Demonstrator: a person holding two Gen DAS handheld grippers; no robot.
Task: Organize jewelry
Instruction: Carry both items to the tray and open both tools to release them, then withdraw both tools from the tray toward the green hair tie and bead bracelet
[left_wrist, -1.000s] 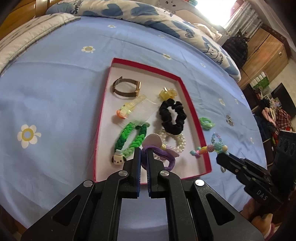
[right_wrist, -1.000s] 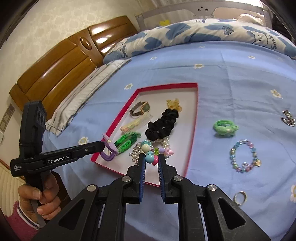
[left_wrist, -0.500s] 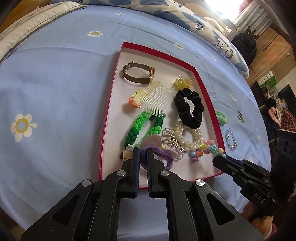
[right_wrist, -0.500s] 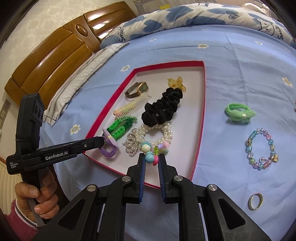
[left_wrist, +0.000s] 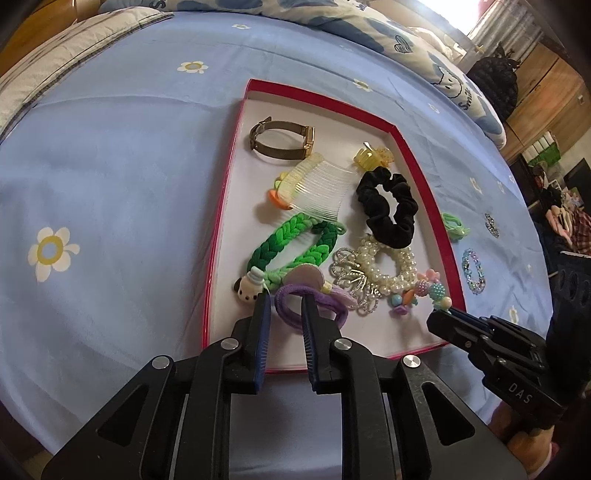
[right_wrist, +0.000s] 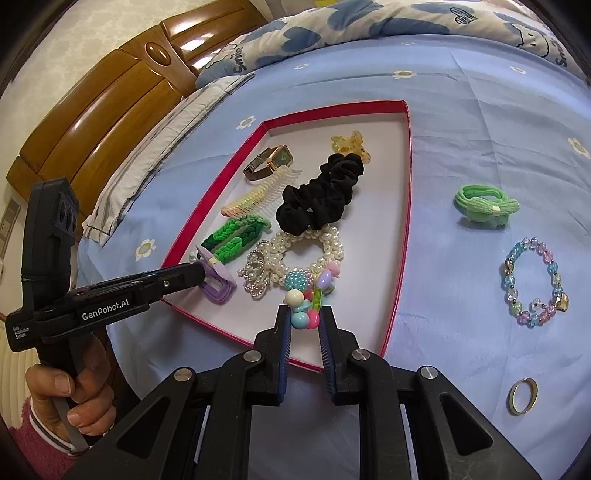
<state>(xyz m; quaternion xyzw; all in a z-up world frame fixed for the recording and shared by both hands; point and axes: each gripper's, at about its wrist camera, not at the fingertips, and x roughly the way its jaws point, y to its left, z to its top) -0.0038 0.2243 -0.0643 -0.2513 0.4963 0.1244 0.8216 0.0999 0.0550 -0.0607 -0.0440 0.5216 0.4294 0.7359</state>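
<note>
- The red-rimmed tray (left_wrist: 221, 206) lay on the blue flowered bedsheet (left_wrist: 110, 166), filling the middle of both wrist views.
- In the lower middle of the left wrist view, the left gripper (left_wrist: 284, 306) had its jaws opening, spread apart with the purple hair tie (left_wrist: 295, 301) lying between them on the tray floor, the pads no longer pressing it.
- In the lower middle of the right wrist view, the right gripper (right_wrist: 304, 319) was also opening, its jaws apart with the colourful beaded bracelet (right_wrist: 306, 295) between them, resting in the tray near its closest rim.
- Further up the tray sat a pearl bracelet (right_wrist: 314, 251), black scrunchie (right_wrist: 321, 195), green braided band (right_wrist: 232, 236), comb (right_wrist: 258, 195), watch (right_wrist: 269, 162) and yellow claw clip (right_wrist: 349, 146).
- At right in the right wrist view, on the sheet outside the tray, lay a green hair tie (right_wrist: 484, 206), a pastel bead bracelet (right_wrist: 535, 280) and a ring (right_wrist: 522, 395).
</note>
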